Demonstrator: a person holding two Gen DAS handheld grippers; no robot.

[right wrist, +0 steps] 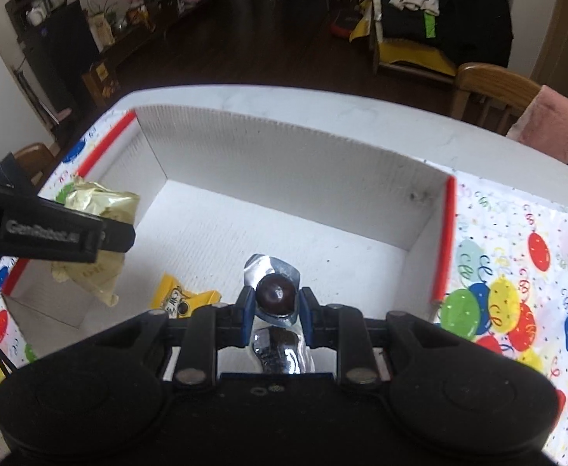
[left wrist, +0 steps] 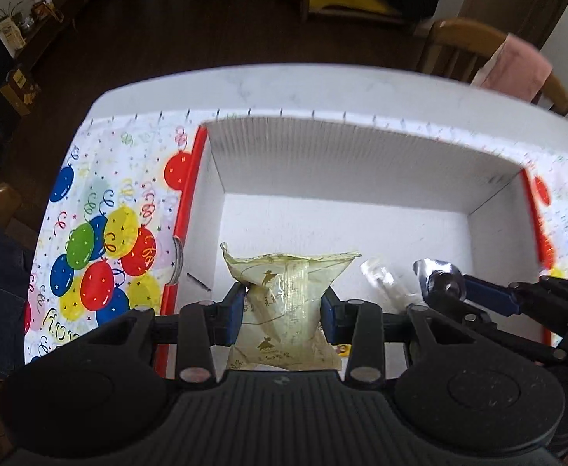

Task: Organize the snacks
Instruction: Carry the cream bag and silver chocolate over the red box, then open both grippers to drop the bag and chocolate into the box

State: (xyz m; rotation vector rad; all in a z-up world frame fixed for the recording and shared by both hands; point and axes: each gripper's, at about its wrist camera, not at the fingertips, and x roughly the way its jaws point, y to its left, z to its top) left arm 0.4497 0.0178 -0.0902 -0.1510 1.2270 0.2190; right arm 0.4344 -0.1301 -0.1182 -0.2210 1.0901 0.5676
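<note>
My left gripper (left wrist: 283,305) is shut on a pale yellow snack packet (left wrist: 284,303) and hangs over the left part of a white cardboard box (left wrist: 323,147). That packet (right wrist: 97,209) and the left gripper's black arm (right wrist: 51,233) also show at the left of the right wrist view. My right gripper (right wrist: 276,305) is shut on a clear, silvery packet with a dark round sweet (right wrist: 275,291) in it, held above the box's floor (right wrist: 284,225). From the left wrist view, the right gripper (left wrist: 445,285) reaches in from the right with that packet (left wrist: 435,272). A small yellow packet (right wrist: 185,301) lies on the box floor.
The box has red outer edges (left wrist: 190,178) and stands on a balloon-print tablecloth (left wrist: 101,233) over a white table (left wrist: 284,85). A clear wrapper (left wrist: 379,277) lies in the box. A wooden chair with a pink cloth (right wrist: 552,124) stands beyond the table's far right corner.
</note>
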